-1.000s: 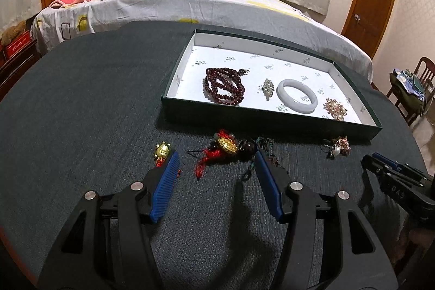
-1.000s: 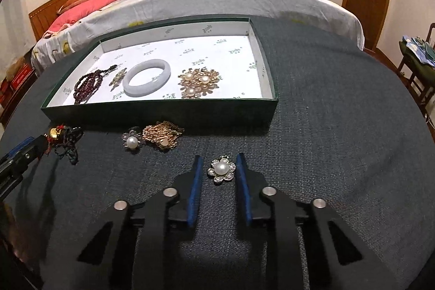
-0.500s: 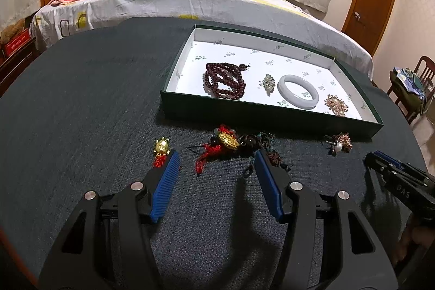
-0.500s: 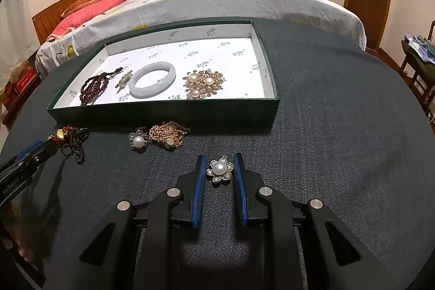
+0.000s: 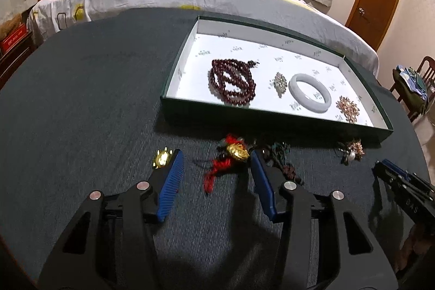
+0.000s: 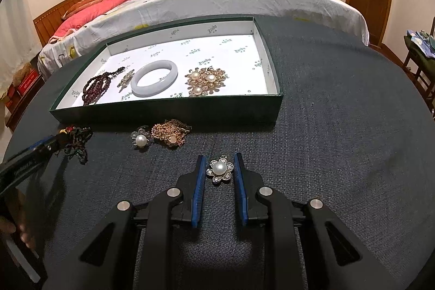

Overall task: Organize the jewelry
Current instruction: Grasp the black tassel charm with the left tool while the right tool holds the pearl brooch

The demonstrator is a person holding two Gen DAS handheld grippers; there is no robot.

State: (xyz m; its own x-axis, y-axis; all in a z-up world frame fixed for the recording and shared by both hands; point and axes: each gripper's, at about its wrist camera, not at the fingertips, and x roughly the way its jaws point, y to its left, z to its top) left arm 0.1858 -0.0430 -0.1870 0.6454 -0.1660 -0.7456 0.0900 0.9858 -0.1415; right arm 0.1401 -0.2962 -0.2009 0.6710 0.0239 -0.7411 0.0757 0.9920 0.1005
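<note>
Your right gripper [image 6: 217, 171] has narrowed around the pearl brooch [image 6: 219, 169], not yet clamped; your left gripper [image 5: 214, 170] stays wide, empty; boxing comes next.

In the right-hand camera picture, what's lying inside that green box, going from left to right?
Dark red bead strand → small rhinestone brooch → pale jade bangle → gold brooch with pearls, all in the green tray.

Right gripper [image 5: 391, 173] side: "DAS"
Box [image 6: 267, 64] lining: repeated printed logo, too small to read
Red carton [image 5: 12, 38]: print unreadable
</note>
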